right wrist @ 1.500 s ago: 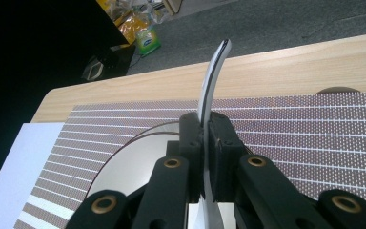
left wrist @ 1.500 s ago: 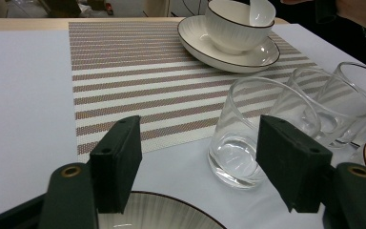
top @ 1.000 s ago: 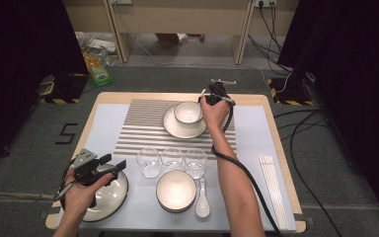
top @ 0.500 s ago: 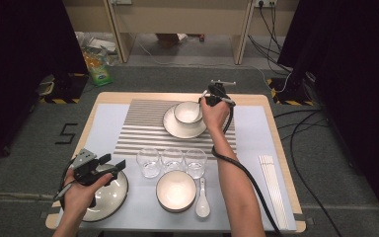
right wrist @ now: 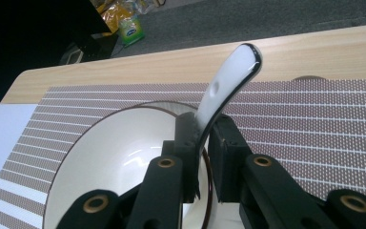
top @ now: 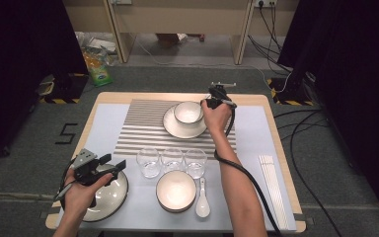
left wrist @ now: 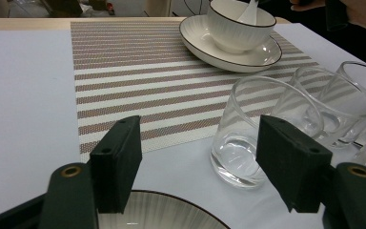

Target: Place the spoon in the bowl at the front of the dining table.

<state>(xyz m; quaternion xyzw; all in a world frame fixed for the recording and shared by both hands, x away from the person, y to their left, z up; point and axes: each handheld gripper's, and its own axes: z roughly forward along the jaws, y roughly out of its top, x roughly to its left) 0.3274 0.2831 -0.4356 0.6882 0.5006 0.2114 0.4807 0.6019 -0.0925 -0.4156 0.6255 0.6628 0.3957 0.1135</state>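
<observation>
A white bowl point(top: 187, 111) stands on a saucer plate point(top: 177, 130) at the back of the striped placemat point(top: 138, 128). My right gripper point(top: 204, 104) reaches over the bowl's right rim. In the right gripper view a white ceramic spoon point(right wrist: 224, 86) stands between the jaws of the right gripper point(right wrist: 204, 126), its end down in the bowl point(right wrist: 114, 157). Those jaws have just been opening, and a thin gap shows beside the spoon. My left gripper point(top: 112, 162) hovers open over a ribbed plate point(top: 111, 195) at the front left, nothing between its pads point(left wrist: 116, 157).
Three clear glasses point(top: 171, 159) stand in a row at mid-table, the nearest glass point(left wrist: 248, 138) just ahead of the left jaws. A second bowl point(top: 176, 190) and another spoon point(top: 202, 200) lie at the front. White chopsticks point(top: 274, 187) lie at the right edge.
</observation>
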